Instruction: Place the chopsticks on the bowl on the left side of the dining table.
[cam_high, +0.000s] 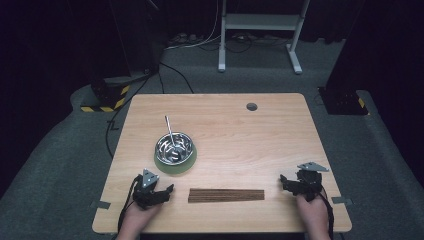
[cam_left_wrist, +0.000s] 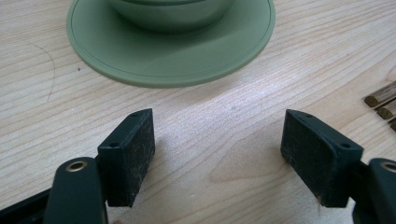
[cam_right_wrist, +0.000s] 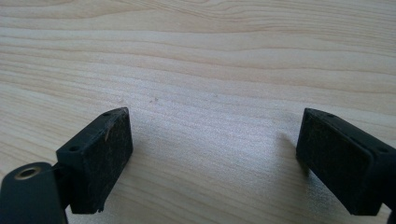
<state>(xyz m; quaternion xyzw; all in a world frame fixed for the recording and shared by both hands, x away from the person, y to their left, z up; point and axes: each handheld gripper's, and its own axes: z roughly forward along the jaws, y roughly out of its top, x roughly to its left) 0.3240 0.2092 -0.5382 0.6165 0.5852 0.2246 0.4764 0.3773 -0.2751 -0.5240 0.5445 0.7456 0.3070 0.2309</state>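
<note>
Two black hand-held grippers are resting on a pale wood-grain table (cam_high: 280, 130), the left gripper (cam_high: 169, 189) and right gripper (cam_high: 283, 181) both spread, pinching nothing. Between them is lying a flat bundle of dark wooden sticks (cam_high: 226, 195). Farther off is sitting a shiny steel bowl (cam_high: 174, 147) on a round green base (cam_left_wrist: 154, 65).

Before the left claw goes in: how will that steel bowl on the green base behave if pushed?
The steel bowl probably resists tipping: its green base flares wide and flat. The base looks rubbery, so it may drag rather than slide. The utensil leaning inside could rattle or shift.
</note>
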